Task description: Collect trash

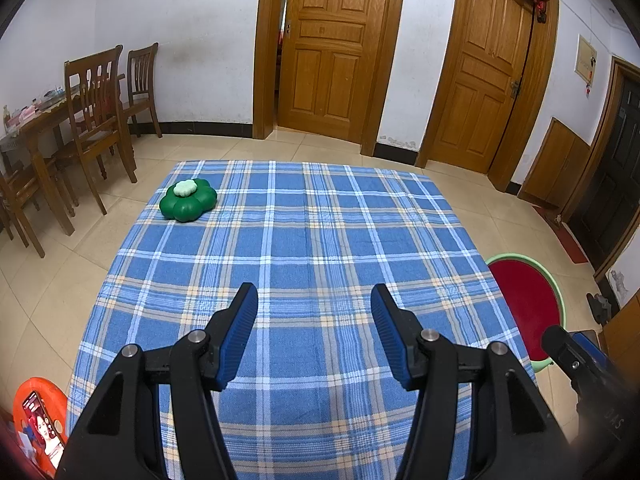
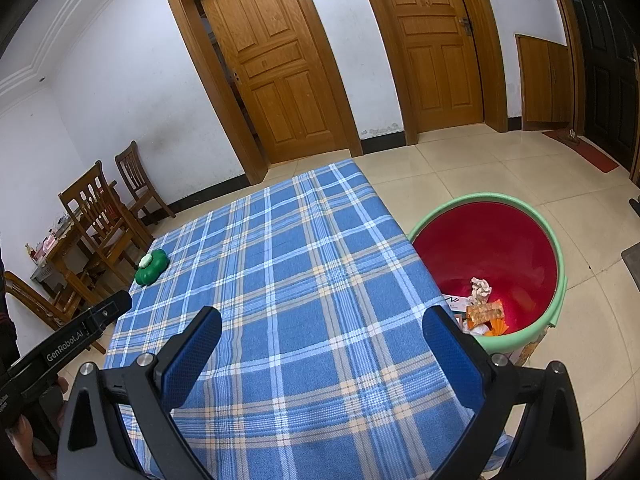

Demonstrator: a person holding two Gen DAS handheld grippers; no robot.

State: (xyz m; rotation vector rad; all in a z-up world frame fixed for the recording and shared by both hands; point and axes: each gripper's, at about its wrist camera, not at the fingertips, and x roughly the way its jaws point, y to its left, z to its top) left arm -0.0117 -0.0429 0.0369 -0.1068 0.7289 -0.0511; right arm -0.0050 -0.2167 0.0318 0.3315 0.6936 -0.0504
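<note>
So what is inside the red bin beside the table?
In the red bin: crumpled paper, an orange wrapper, a white card. The right gripper and the bin's rim hide the rest.

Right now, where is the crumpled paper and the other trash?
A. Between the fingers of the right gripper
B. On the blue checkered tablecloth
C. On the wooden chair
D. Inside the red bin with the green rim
D: the right wrist view shows the crumpled paper lying with wrappers at the bottom of the red bin, beside the table.
</note>
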